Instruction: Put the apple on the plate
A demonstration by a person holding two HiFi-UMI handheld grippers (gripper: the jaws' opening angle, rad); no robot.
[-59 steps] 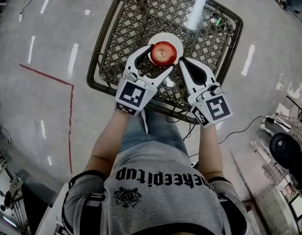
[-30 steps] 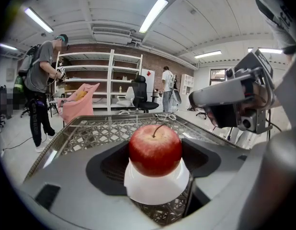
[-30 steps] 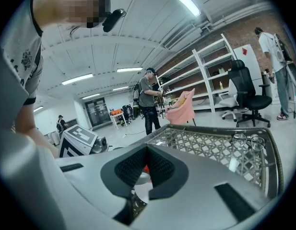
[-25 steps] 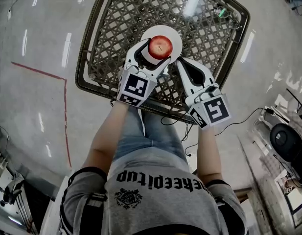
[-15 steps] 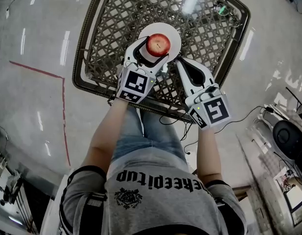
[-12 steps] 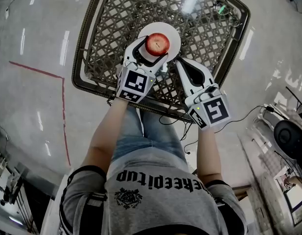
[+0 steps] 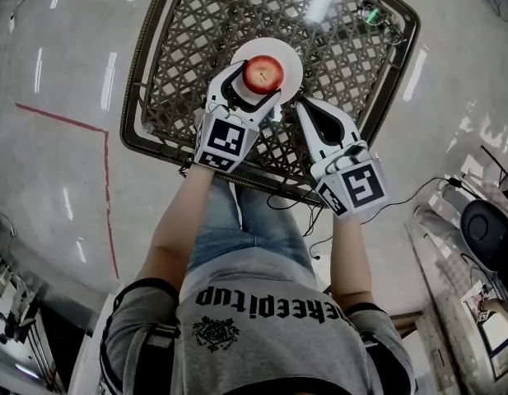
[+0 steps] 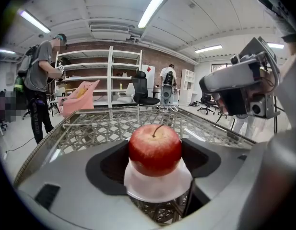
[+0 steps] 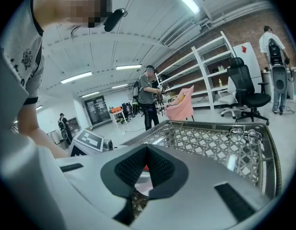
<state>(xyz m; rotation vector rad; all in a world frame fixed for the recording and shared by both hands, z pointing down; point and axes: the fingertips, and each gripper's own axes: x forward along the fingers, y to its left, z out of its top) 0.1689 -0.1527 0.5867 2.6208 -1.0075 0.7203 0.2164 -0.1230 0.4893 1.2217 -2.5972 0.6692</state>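
The apple [image 7: 263, 74], clamped stem-up in the left gripper [image 7: 256, 84], sits over the middle of the plate [image 7: 290, 55], touching or nearly so, while the right gripper [image 7: 304, 105], jaws together and empty, lies just beside the plate.

In its own view the right gripper [image 9: 147, 146], jaws pressed together, hides nearly all the apple [image 9: 146, 167] and plate [image 9: 144, 183]. In the head view, the left gripper [image 7: 258, 82] covers the plate's near rim.
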